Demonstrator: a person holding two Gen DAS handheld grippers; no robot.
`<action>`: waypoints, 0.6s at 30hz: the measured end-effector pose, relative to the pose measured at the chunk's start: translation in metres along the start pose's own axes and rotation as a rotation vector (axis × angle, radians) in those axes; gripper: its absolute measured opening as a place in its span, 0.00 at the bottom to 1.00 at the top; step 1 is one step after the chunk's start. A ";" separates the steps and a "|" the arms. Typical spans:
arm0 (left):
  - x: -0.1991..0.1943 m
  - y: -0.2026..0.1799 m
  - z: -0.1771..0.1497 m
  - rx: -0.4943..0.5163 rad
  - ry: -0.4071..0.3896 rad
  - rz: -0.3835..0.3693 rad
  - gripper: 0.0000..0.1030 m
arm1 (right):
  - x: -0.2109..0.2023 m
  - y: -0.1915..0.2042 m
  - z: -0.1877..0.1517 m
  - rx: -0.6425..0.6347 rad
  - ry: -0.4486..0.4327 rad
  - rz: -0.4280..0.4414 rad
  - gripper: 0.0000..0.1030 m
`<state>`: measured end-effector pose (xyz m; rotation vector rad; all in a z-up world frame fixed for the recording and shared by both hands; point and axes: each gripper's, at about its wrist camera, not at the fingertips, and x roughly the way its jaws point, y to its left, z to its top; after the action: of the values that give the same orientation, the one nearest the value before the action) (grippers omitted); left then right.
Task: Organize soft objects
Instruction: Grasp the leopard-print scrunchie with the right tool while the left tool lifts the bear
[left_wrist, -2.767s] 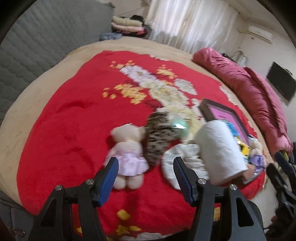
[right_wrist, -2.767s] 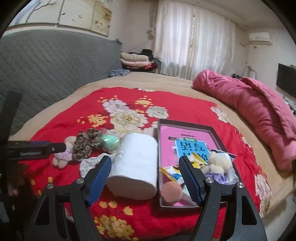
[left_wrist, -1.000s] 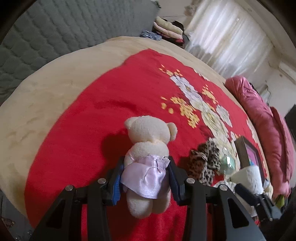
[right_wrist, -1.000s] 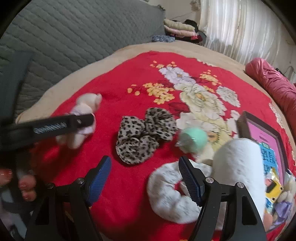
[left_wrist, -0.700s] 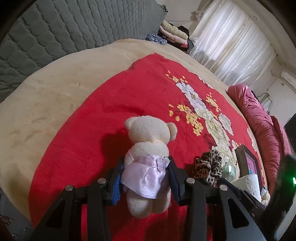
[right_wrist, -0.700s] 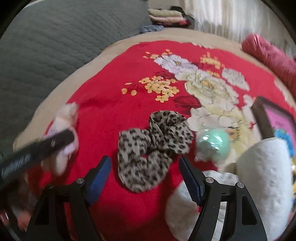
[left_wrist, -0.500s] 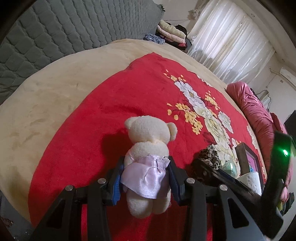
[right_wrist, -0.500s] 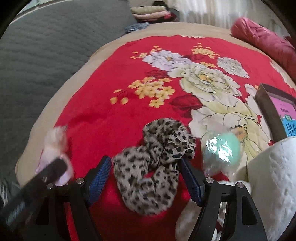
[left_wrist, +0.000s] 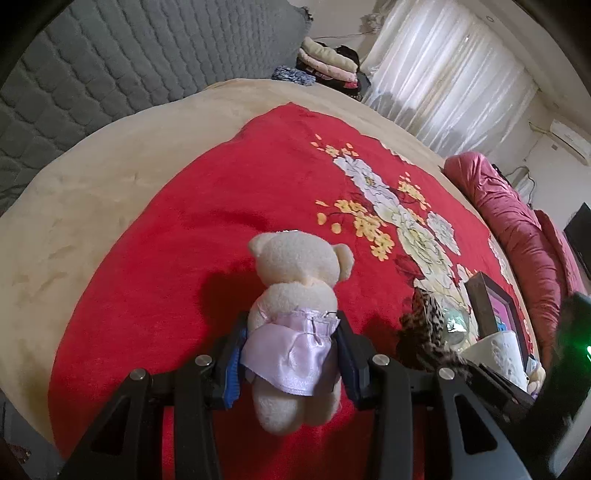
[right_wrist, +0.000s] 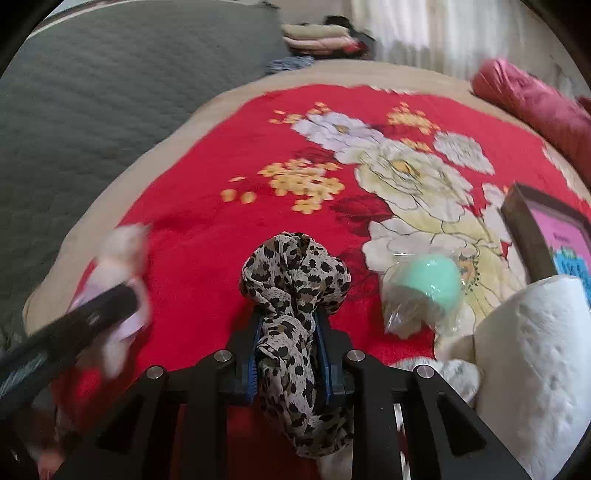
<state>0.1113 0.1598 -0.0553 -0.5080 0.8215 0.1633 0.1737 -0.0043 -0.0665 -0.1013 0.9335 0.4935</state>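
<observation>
Gripping one teddy bear (left_wrist: 295, 314), the left tool (left_wrist: 288, 354) matches the right tool (right_wrist: 288, 350), clamped on one leopard scrunchie (right_wrist: 295, 280).

Black hand-held gripper (right_wrist: 288, 354), blue ribbed pads (right_wrist: 254, 363); silver screws (right_wrist: 224, 356)

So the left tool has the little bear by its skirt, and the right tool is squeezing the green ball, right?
Not quite. The left tool does grip the bear at its skirt, but the right tool is squeezing the leopard-print scrunchie, not the green ball, which lies untouched to its right. The right wrist view shows this.
</observation>
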 end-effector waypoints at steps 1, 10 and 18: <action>-0.001 -0.002 0.000 0.008 -0.003 -0.002 0.42 | -0.007 0.003 -0.003 -0.023 -0.008 0.011 0.25; -0.016 -0.029 -0.012 0.116 -0.030 0.002 0.42 | -0.067 0.010 -0.024 -0.090 -0.057 0.069 0.25; -0.041 -0.073 -0.036 0.232 -0.049 -0.032 0.42 | -0.126 -0.022 -0.035 -0.052 -0.148 0.023 0.25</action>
<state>0.0840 0.0808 -0.0186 -0.2980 0.7727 0.0496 0.0953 -0.0801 0.0088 -0.0997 0.7779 0.5388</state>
